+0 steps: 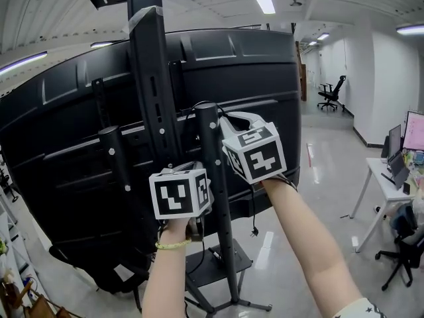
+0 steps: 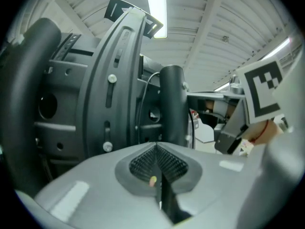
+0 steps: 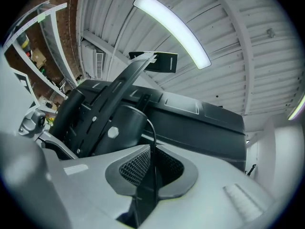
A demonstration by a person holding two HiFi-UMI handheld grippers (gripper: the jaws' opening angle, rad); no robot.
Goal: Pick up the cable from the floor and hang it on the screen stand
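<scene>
The screen stand's black post (image 1: pixel 209 152) rises behind the big dark screen (image 1: pixel 265 105). A thin black cable (image 3: pixel 153 130) climbs from my right gripper (image 3: pixel 151 147) and bends over the post top (image 3: pixel 125 124). That gripper's pads sit shut on the cable. In the head view the right gripper (image 1: pixel 230 120) is just right of the post top, and a cable end with a plug (image 1: pixel 254 232) dangles below it. My left gripper (image 1: pixel 191 169) is lower, against the post, and its jaws look shut (image 2: pixel 156 147). The cable (image 2: pixel 143 93) arcs past the post (image 2: pixel 172 104) ahead of it.
The stand's central column (image 1: pixel 154 78) and base plate (image 1: pixel 225 260) are close by. A white desk (image 1: pixel 384 185) with monitors and an office chair (image 1: pixel 403 257) stand to the right. Another chair (image 1: pixel 331 93) is down the corridor. Shelving (image 1: pixel 10 270) is at the left.
</scene>
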